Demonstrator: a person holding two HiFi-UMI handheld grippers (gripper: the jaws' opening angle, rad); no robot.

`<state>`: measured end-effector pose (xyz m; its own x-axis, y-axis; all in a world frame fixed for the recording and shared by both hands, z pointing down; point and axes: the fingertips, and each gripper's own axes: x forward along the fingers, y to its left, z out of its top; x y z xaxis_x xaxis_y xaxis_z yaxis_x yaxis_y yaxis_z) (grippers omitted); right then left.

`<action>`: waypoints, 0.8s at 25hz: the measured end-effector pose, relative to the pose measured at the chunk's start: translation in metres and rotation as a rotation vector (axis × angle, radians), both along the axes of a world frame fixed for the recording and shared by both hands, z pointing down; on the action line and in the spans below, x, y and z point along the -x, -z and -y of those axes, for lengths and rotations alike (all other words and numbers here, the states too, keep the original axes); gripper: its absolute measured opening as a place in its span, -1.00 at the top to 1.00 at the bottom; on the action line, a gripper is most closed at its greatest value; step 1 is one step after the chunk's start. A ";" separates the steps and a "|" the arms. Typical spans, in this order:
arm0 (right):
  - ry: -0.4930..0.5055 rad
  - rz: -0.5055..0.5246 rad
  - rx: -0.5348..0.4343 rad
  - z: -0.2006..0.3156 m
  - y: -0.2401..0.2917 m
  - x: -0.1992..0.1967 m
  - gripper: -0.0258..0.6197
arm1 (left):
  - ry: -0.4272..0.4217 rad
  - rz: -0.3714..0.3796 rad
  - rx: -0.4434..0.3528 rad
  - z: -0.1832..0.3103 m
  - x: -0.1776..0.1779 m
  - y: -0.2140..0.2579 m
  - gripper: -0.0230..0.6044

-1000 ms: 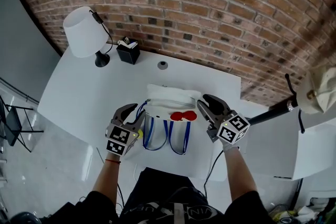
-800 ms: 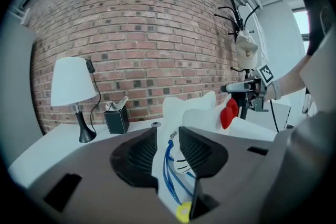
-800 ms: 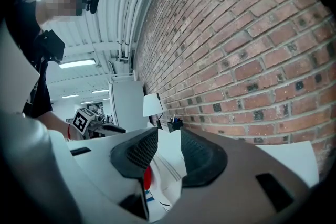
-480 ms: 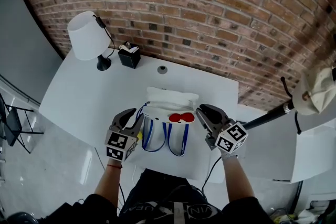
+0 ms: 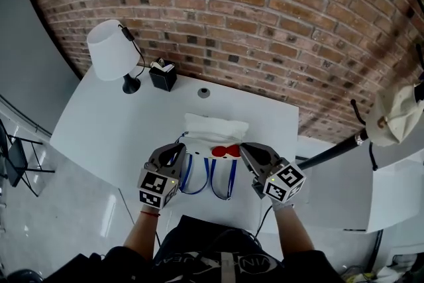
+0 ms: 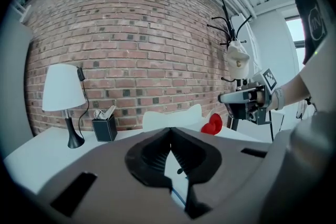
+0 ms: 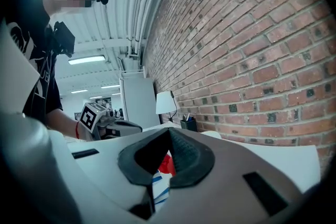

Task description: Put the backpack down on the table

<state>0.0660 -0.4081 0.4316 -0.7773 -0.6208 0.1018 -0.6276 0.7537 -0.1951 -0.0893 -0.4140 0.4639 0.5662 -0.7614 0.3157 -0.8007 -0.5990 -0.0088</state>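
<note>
Head view: backpack (image 5: 213, 131) lies flat on table (image 5: 106, 122), long axis running away from the person, straps nearest. Left gripper (image 5: 175, 153) is beside its left edge, jaws closing, nearly together. Right gripper (image 5: 247, 151) is beside the red bow (image 5: 225, 152), jaws together, seemingly empty. Both are equally near.

Bright even light, soft shadows, strong fisheye curvature, dark vignetted corners

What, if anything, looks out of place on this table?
Nothing stands out. The backpack lies on the table, its straps spread toward the near edge; the lamp and box stand upright.
</note>
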 end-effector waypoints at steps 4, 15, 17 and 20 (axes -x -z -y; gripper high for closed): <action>-0.005 0.006 -0.010 -0.005 0.004 0.013 0.92 | 0.017 -0.044 -0.002 0.001 -0.006 0.002 0.91; -0.251 0.028 -0.043 0.008 0.012 0.018 0.92 | 0.060 -0.120 -0.035 0.009 -0.020 0.013 0.91; -0.284 0.035 -0.020 0.006 0.008 0.017 0.92 | 0.077 -0.129 -0.043 0.007 -0.023 0.013 0.91; -0.321 0.053 0.007 0.000 0.002 0.016 0.92 | 0.096 -0.099 -0.078 0.000 -0.030 0.016 0.91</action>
